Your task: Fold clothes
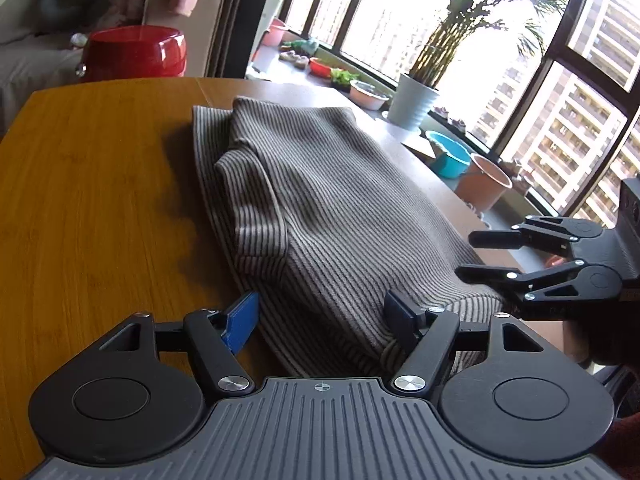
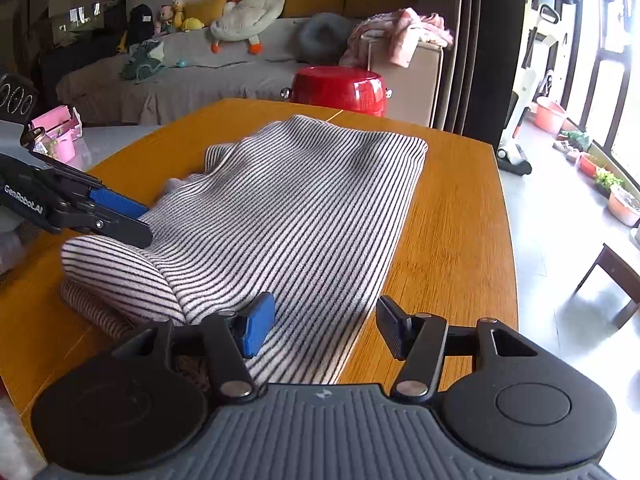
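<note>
- Striped garment (image 1: 320,200), partly folded on the wooden table (image 1: 100,200), runs lengthwise away from both grippers.
- Left gripper (image 1: 320,320) and right gripper (image 2: 324,328) gape empty over its near hem.

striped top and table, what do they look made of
Striped top: soft ribbed knit, matte, probably cotton or a blend; it slumps in thick rounded folds. Table: wood or bamboo-look veneer, smooth satin finish; fine straight grain and faint window glare.

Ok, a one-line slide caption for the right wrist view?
Both open grippers, right and left, at the near end of a folded striped garment on a wooden table.
</note>
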The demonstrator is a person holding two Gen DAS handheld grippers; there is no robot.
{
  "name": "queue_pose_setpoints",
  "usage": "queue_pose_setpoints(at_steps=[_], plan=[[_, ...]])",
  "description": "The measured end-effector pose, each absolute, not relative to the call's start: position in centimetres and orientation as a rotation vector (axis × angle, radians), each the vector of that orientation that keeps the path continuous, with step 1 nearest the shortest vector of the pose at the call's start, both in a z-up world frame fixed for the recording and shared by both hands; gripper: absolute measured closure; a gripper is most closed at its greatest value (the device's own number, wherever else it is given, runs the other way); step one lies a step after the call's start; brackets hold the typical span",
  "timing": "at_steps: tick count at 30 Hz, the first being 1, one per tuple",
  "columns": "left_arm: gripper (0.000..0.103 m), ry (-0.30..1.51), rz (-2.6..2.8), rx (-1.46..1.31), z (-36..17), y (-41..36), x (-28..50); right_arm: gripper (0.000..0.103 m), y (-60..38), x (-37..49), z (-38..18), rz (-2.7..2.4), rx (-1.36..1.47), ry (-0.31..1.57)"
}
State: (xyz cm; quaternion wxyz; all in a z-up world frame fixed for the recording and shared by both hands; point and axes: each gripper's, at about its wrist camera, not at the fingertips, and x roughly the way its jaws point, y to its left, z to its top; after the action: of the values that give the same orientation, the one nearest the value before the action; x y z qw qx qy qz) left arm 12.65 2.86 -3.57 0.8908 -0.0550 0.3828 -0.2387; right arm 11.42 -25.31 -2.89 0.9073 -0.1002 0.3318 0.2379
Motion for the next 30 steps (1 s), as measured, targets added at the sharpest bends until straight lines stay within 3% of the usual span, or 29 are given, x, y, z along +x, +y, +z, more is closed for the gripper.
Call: queue_pose_setpoints(at_steps=[2, 5, 12, 15, 19, 20, 24, 26, 30], plan=[[0.026, 0.772, -0.469, -0.104, -2.9, 3.2, 12.3, 0.045, -24.8, 9.9, -1.2, 0.543, -0.271, 0.616], [0.020, 0.755, -0.427, -0.113, -2.3, 3.9, 12.0, 0.026, -23.8, 7.3, 0.8, 0.668, -0.362, 0.512], [0.011, 0.734, -0.393, -0.103, -1.6, 4.3, 10.8, 0.026, -19.3, 4.6, -1.8, 0.792, -0.525, 0.491], [0.008, 0.716, -0.382, -0.104, -1.3, 4.9, 10.5, 0.019, -17.8, 4.0, -3.1, 0.793, -0.597, 0.470], [0.008, 0.705, -0.381, -0.095, -1.1, 5.7, 9.9, 0.022, -16.4, 4.1, -4.2, 0.747, -0.640, 0.451], [0.008, 0.698, -0.392, -0.074, -1.0, 5.8, 9.6, 0.035, -16.6, 5.0, -3.9, 0.746, -0.570, 0.506], [0.004, 0.652, -0.456, 0.071, -0.9, 5.1, 7.8, 0.043, -20.6, 10.3, -2.3, 0.774, -0.094, 0.736], [0.004, 0.625, -0.484, 0.157, -1.0, 4.0, 7.0, 0.044, -22.2, 11.8, -2.4, 0.787, 0.062, 0.802], [0.004, 0.594, -0.527, 0.292, -1.6, 1.8, 6.5, 0.044, -22.6, 12.1, -2.8, 0.800, 0.093, 0.812]])
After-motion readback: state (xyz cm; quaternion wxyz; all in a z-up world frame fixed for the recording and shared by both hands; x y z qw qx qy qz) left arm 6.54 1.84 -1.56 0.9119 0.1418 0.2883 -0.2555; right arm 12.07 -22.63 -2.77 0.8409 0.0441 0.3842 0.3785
